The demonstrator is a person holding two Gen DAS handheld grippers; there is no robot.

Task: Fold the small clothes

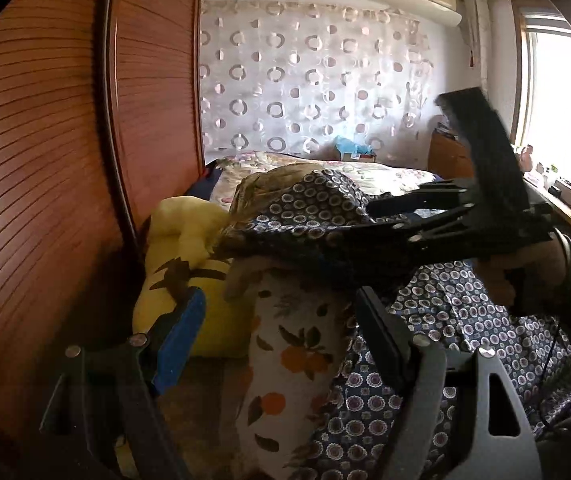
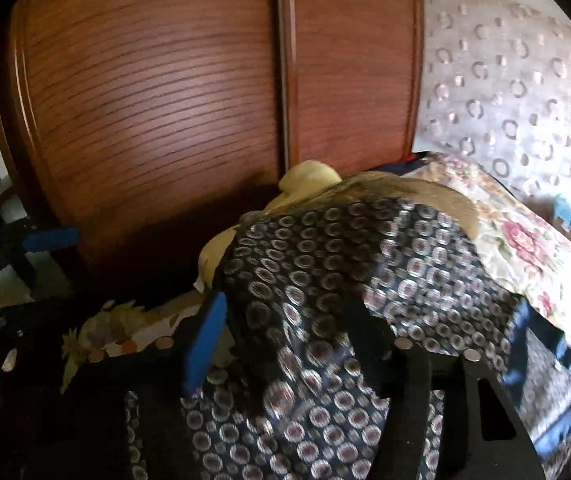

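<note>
A dark blue garment with small ring patterns (image 1: 317, 208) drapes over a heap on the bed; it also fills the right wrist view (image 2: 325, 264). My left gripper (image 1: 281, 332) is open and empty, with a blue-padded finger (image 1: 183, 344) on the left, and it points at a white pillow with orange flowers (image 1: 289, 364). My right gripper (image 2: 285, 340) is open, its fingers wide apart over the garment, its blue pad (image 2: 203, 344) beside the cloth. In the left wrist view the right gripper (image 1: 369, 220) reaches in from the right against the garment's raised fold.
A yellow plush pillow (image 1: 189, 248) lies left of the heap. A wooden slatted wardrobe (image 1: 65, 140) stands close on the left and also shows in the right wrist view (image 2: 165, 92). A floral quilt (image 2: 525, 248) covers the bed. A curtain (image 1: 317, 72) and a window (image 1: 557, 100) are behind.
</note>
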